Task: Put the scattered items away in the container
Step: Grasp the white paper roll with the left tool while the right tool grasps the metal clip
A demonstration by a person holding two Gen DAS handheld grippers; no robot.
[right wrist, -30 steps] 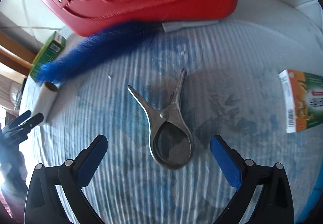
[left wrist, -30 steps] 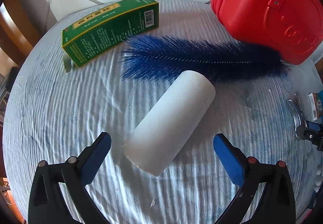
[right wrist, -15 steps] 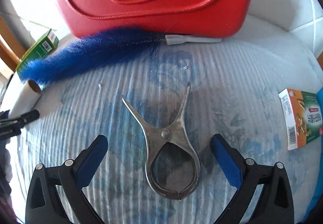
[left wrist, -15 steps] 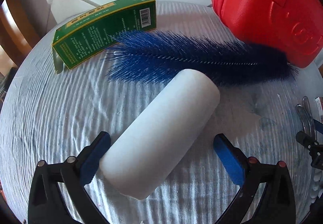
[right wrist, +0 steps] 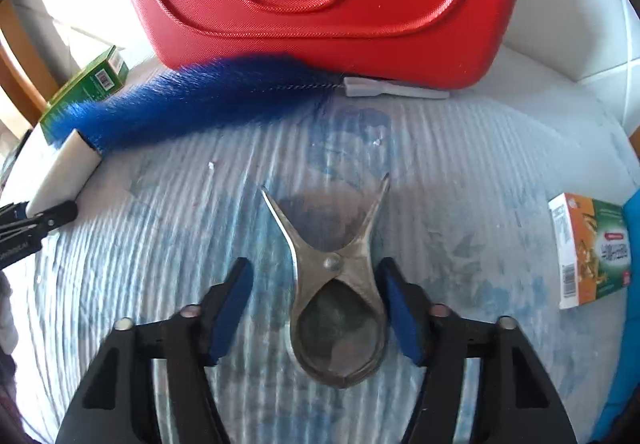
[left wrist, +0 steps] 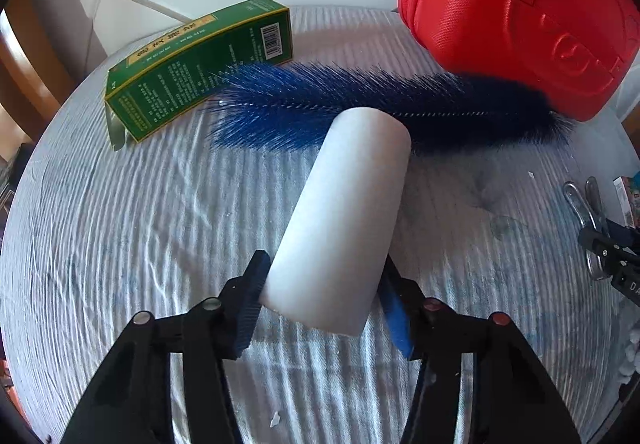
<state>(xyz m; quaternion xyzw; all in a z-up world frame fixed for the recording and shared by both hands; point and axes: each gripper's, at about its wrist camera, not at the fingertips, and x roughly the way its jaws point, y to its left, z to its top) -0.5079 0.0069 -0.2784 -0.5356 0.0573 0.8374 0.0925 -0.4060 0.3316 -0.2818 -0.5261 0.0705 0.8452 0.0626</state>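
A second ago both jaws stood wide. Now the left gripper [left wrist: 324, 308] is closing, pads pressed on the white roll [left wrist: 344, 219]; the right gripper [right wrist: 316, 308] is closing around the metal clip [right wrist: 340, 296], left pad not yet touching. The red case [right wrist: 320, 3] waits shut behind. The table [right wrist: 460, 163] wears a ribbed blue-white cloth; pale walls beyond.

Around the red case [right wrist: 320, 3]: the blue brush [right wrist: 192, 107] lies along its front, touching it, blocking that side. Bare cloth [right wrist: 460, 163] between brush and orange box [right wrist: 592, 248] lies free.
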